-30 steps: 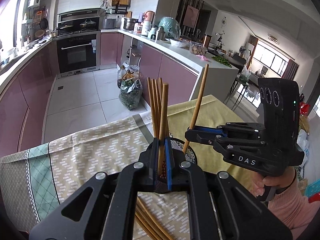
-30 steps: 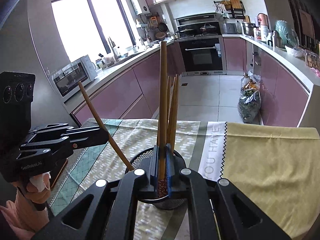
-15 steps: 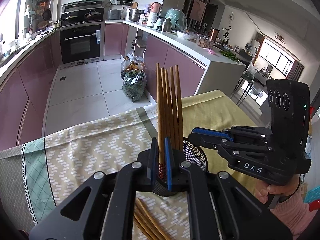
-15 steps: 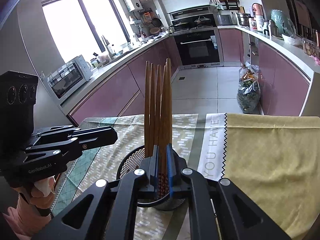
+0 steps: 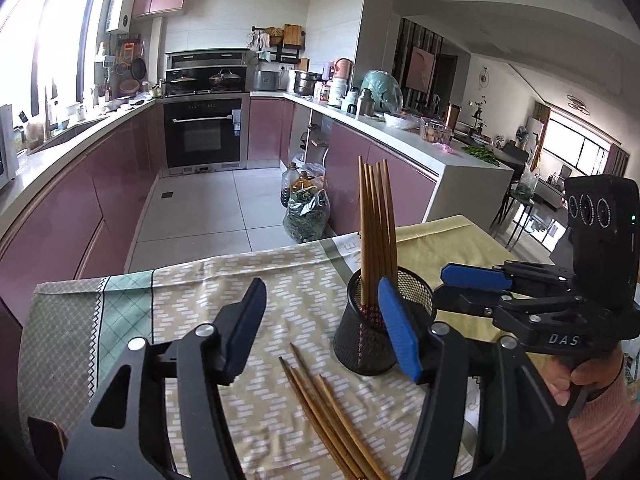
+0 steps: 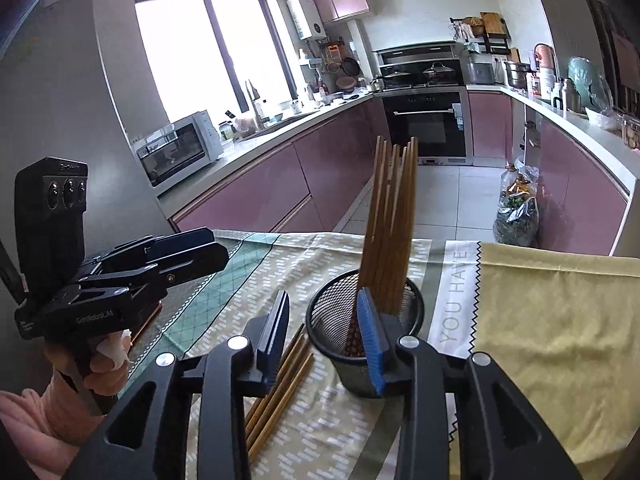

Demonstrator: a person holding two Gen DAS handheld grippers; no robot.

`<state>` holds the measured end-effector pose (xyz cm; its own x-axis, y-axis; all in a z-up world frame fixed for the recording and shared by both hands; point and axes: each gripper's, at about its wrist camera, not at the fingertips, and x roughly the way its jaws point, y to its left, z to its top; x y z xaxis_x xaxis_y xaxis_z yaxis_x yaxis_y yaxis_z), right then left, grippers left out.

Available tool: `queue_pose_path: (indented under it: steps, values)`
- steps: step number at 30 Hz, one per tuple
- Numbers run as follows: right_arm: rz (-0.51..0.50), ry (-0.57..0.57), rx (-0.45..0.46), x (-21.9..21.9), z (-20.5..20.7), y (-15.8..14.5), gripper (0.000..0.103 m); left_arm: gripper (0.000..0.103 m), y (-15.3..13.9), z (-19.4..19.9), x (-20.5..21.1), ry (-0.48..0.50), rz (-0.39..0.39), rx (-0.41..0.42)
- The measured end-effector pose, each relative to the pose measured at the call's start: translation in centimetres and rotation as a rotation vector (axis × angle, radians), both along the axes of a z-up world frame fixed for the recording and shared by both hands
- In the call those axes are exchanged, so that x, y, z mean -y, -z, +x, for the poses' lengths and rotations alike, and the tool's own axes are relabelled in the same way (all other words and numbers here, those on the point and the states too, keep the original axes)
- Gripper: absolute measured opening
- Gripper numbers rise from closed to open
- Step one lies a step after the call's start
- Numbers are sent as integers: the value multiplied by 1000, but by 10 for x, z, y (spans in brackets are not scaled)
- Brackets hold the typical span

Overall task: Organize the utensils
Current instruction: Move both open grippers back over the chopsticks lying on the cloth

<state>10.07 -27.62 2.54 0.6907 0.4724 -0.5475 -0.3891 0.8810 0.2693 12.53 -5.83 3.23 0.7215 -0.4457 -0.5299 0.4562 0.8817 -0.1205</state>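
Note:
A black mesh holder [image 5: 360, 344] stands on the patterned tablecloth [image 5: 192, 288] with several wooden chopsticks [image 5: 374, 220] upright in it. It also shows in the right wrist view [image 6: 332, 312] with the upright chopsticks [image 6: 394, 216]. Several loose chopsticks [image 5: 332, 416] lie flat on the cloth in front of the holder, also in the right wrist view [image 6: 280, 392]. My left gripper [image 5: 322, 332] is open and empty, just before the holder. My right gripper [image 6: 324, 336] is open and empty, its right finger against the holder's near side.
The table's far edge drops to a tiled kitchen floor with pink cabinets [image 5: 100, 200] around it. A yellow cloth [image 6: 560, 320] covers the table's right part. A bag of greens [image 5: 306, 216] sits on the floor beyond.
Both grippers opened and let go of the chopsticks, which now stand in the holder. Both have drawn back from the holder.

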Motion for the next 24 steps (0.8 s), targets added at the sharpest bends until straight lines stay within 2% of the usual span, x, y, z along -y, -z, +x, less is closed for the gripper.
queue_pose_path:
  steps: [1,4,11,15,19,24]
  values:
    - [-2,-15,-1,-3,-4,2,36,66,3,-5,-4,-12,6,3]
    - [-20,-56,-31,-19,-14,14,38,67,16,-15,-16,-43,28,-9]
    - [-70,-94,-162,-46,-16,62,39,67,60,-22,-32,-85,111,-100]
    - [-85,-98,-208,-55,-20,81,39,67,81,-19,-33,-90,127,-166]
    - [-104,-100,-231,-63,-25,91,39,67,101,-20,-34,-90,138,-208]
    - [-119,-100,-253,-73,-26,98,39,67,113,-22,-32,-85,151,-233]
